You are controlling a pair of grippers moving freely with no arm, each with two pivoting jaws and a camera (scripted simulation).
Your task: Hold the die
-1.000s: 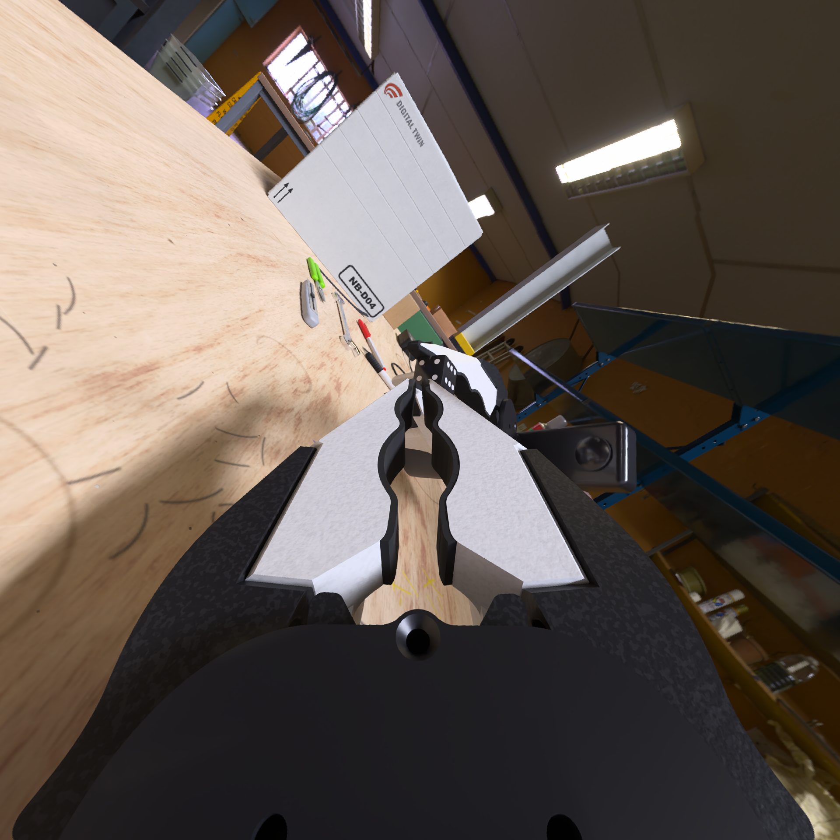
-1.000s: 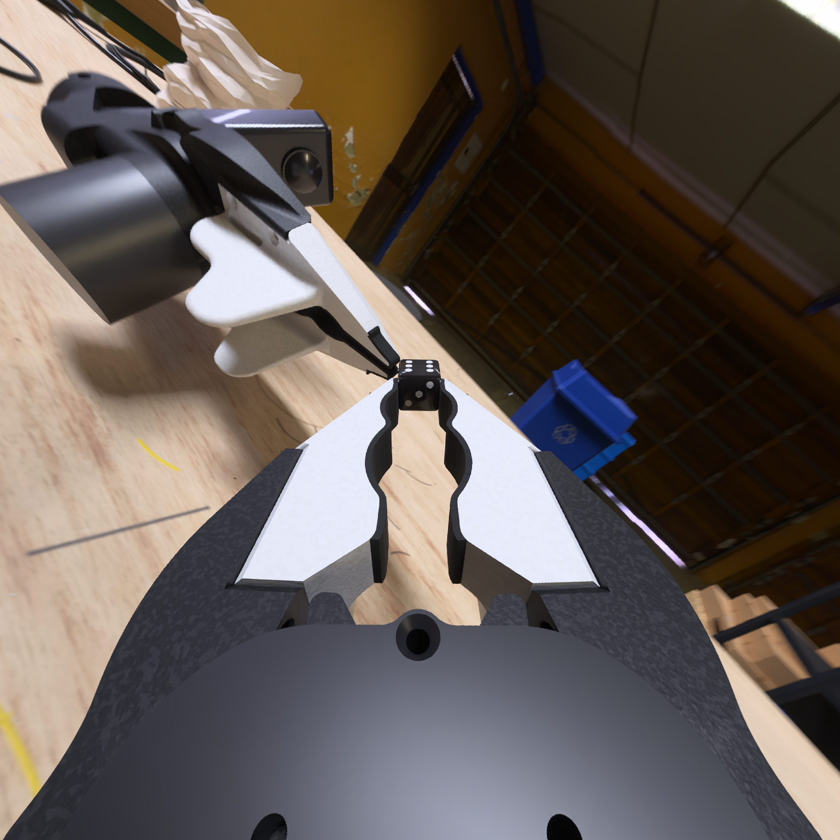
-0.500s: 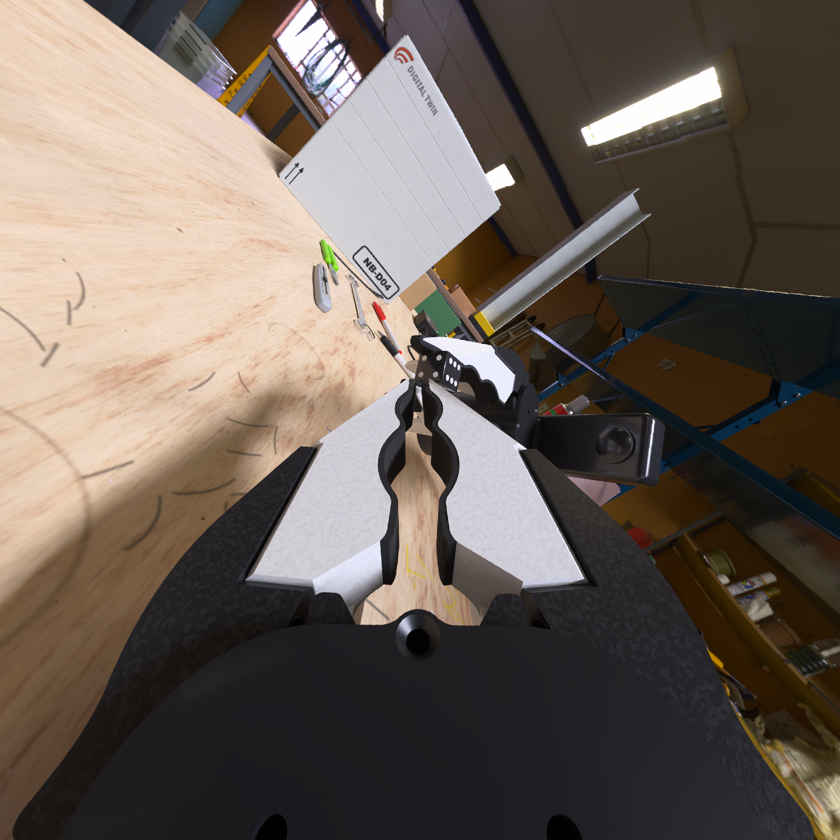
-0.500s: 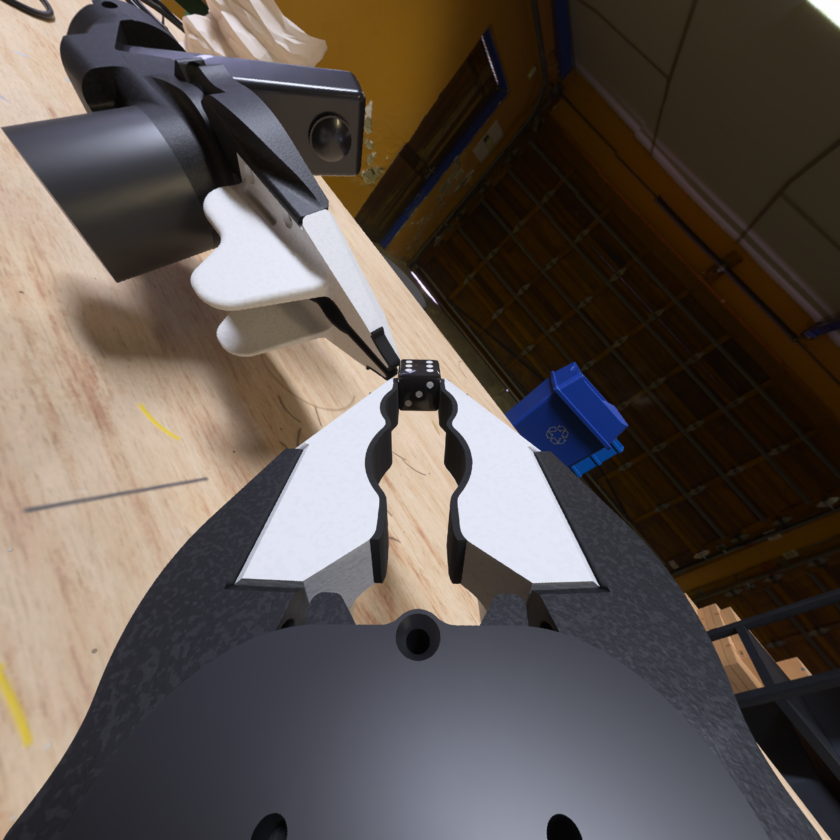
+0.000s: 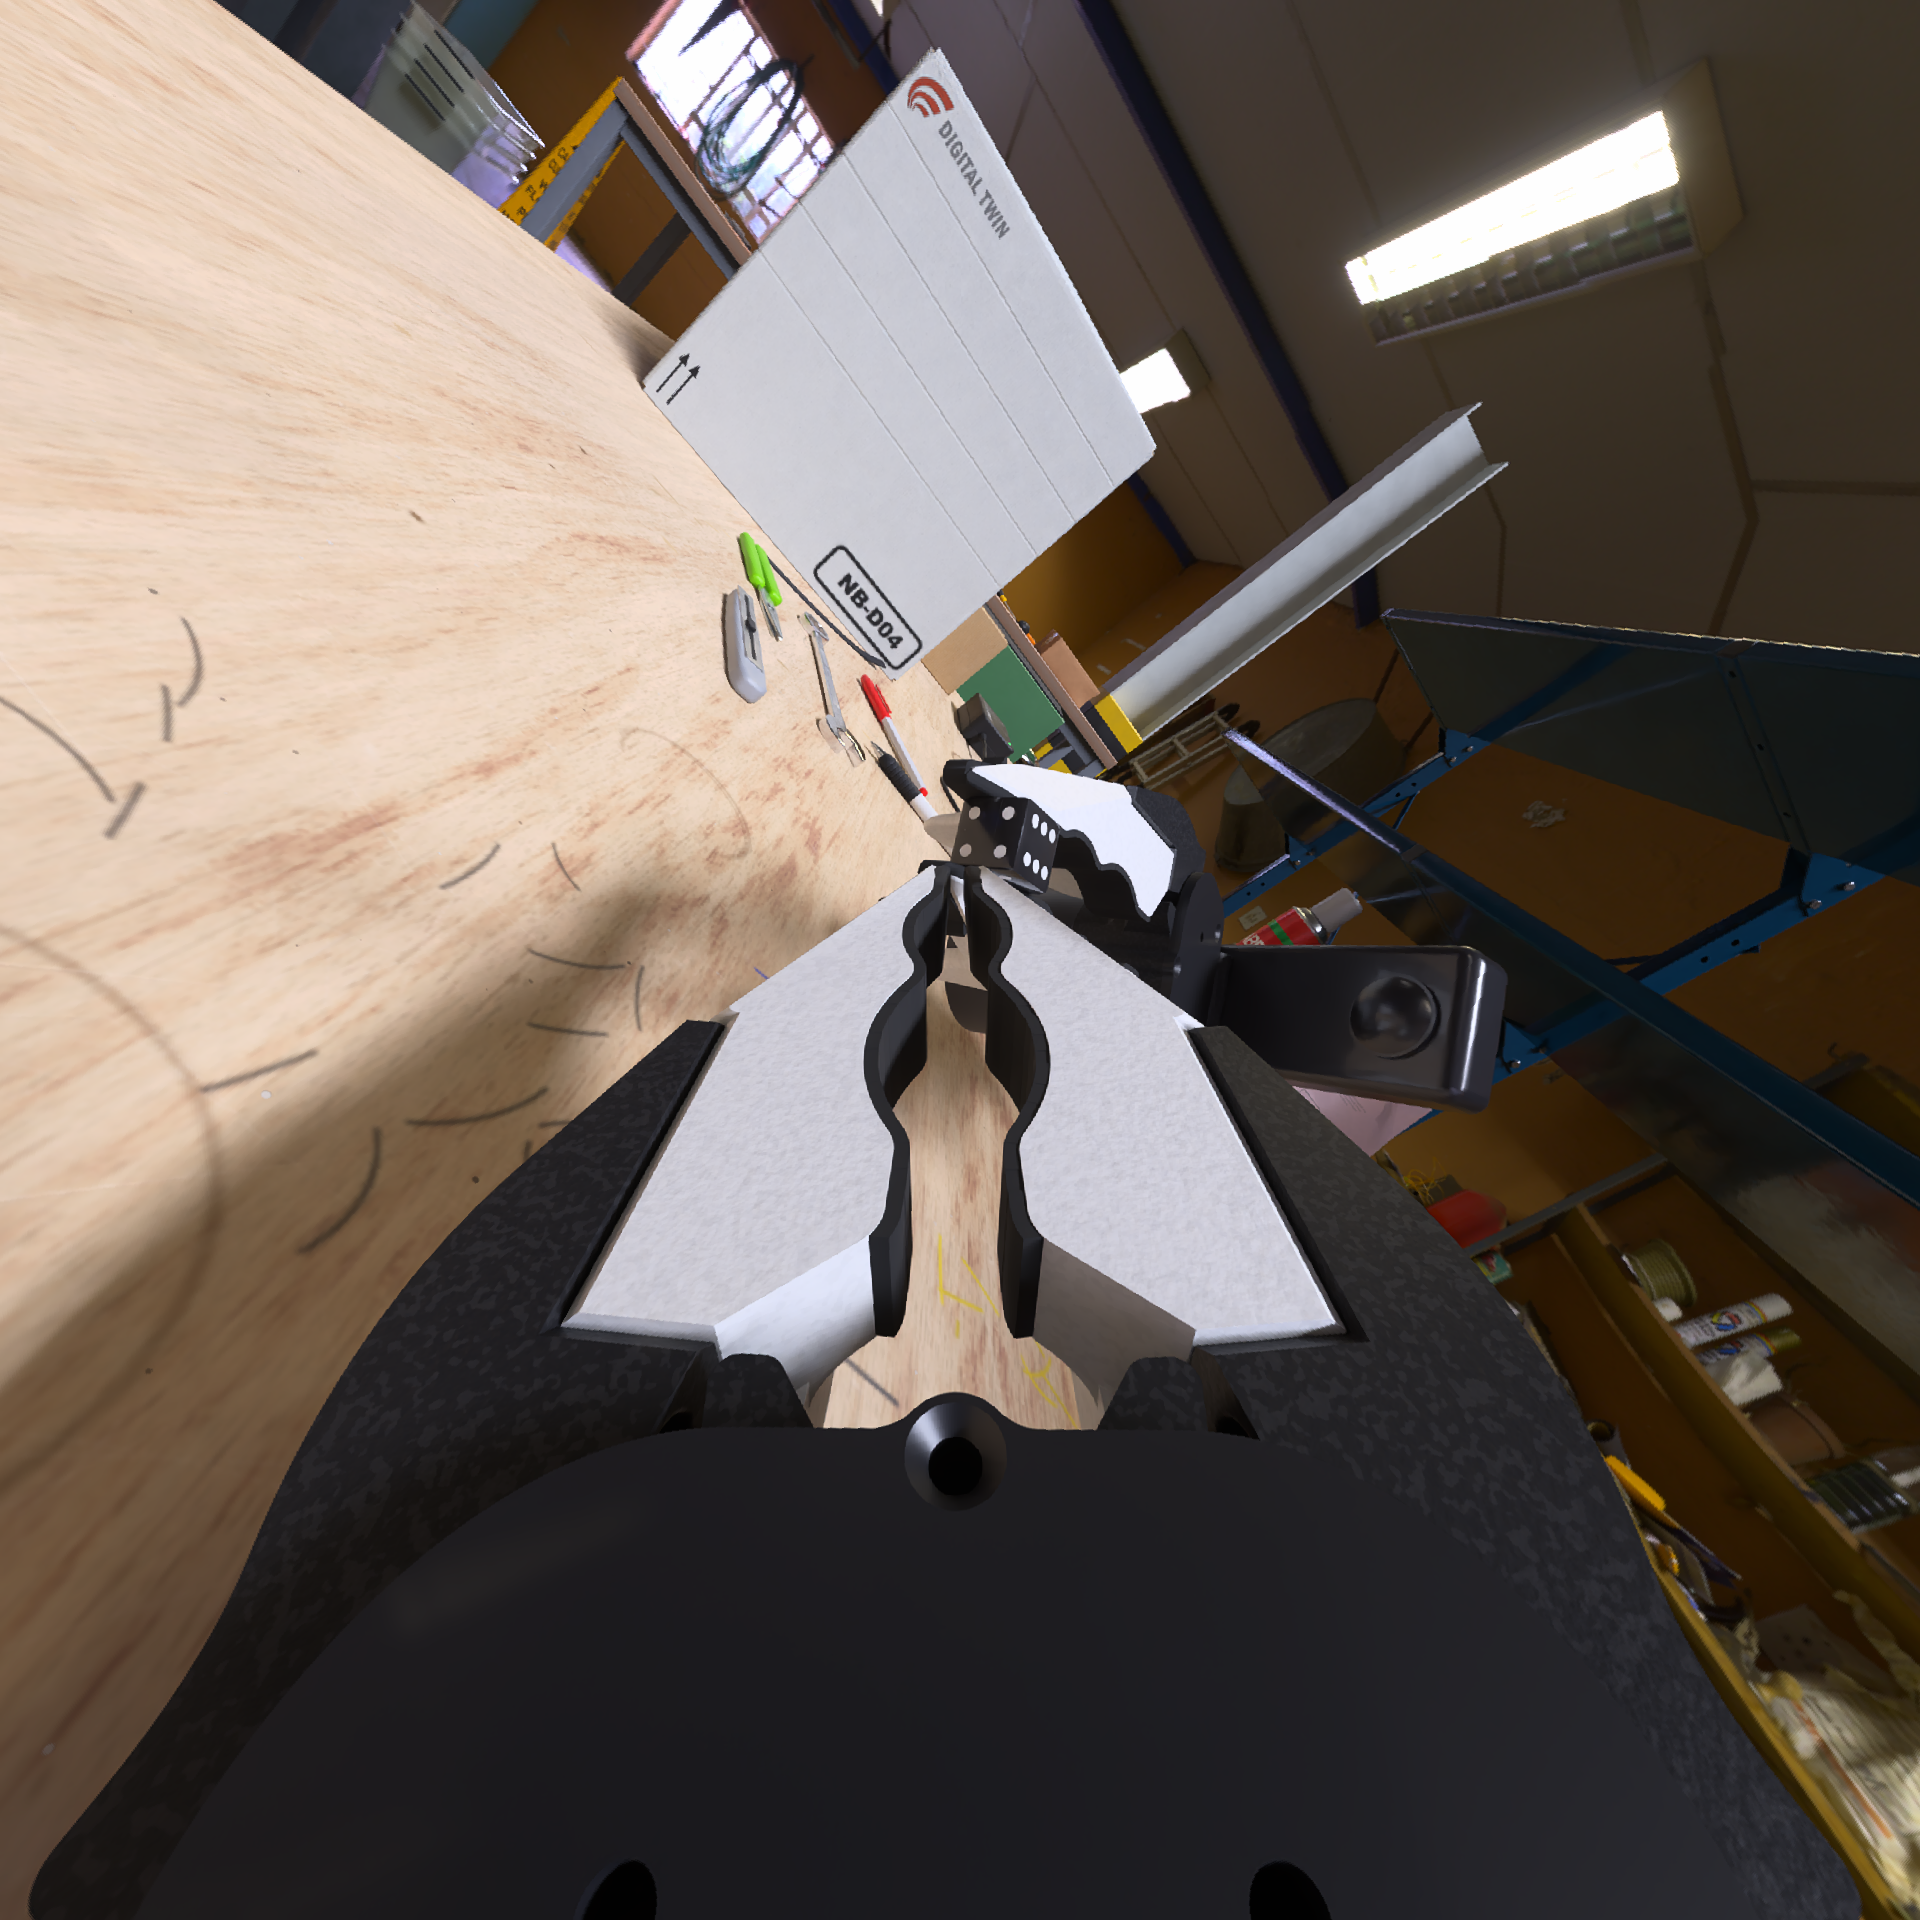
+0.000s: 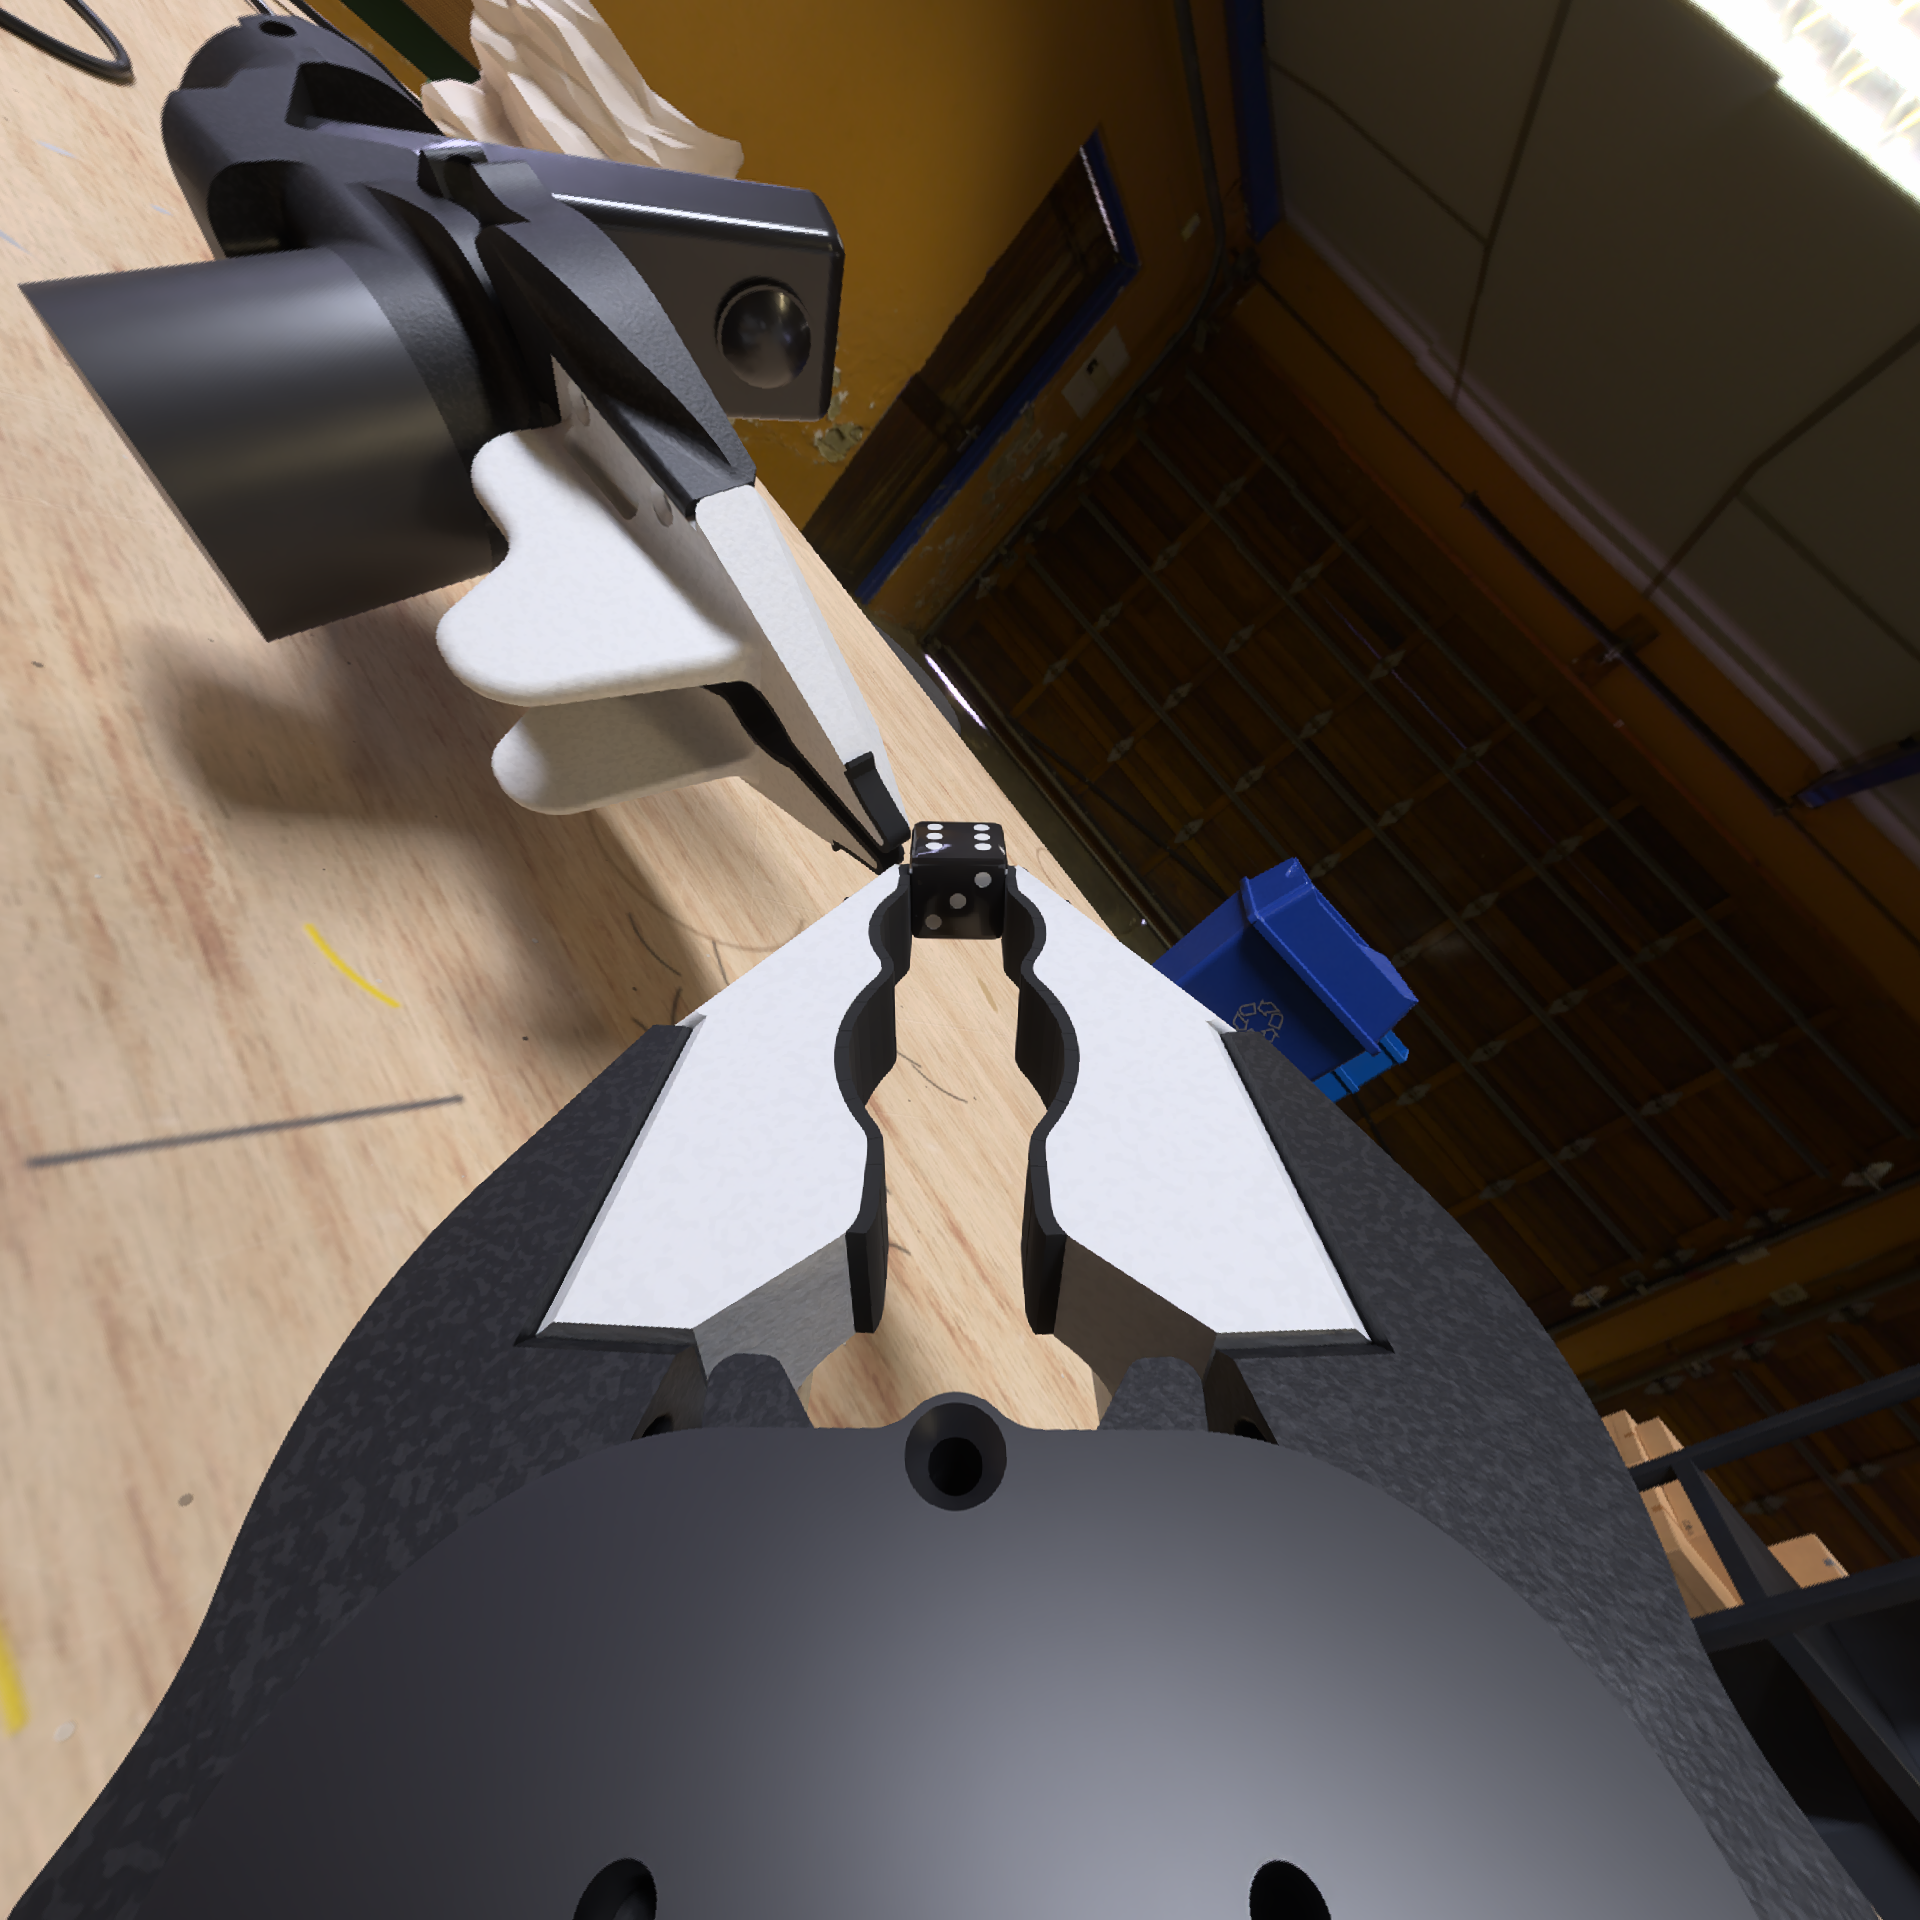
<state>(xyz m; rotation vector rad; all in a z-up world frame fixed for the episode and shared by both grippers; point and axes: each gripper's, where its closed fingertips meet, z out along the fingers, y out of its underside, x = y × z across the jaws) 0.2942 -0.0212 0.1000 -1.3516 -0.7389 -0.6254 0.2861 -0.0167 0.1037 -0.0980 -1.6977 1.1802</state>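
Note:
A small black die (image 6: 956, 894) with white pips sits clamped between the tips of my right gripper (image 6: 956, 920), held above the wooden table (image 6: 208, 987). My left gripper (image 6: 883, 831) comes in from the upper left. Its jaws are closed together with nothing between them, and its tips are at the die's upper left corner. In the left wrist view my left gripper (image 5: 956, 883) is shut just below the die (image 5: 1003, 831), and the right gripper's white fingers (image 5: 1101, 821) lie around the die.
A white panel (image 5: 894, 364) stands at the table's far edge. Before it lie a green tool (image 5: 758, 566), a grey knife (image 5: 745, 644), a wrench (image 5: 831, 686) and a red marker (image 5: 894, 727). A blue bin (image 6: 1299, 966) stands beyond the table. Shelves (image 5: 1714, 1351) stand to the right.
The right gripper has kept its hold on the die. The left gripper has turned and looms larger in the right wrist view, its shut tips staying at the die's corner.

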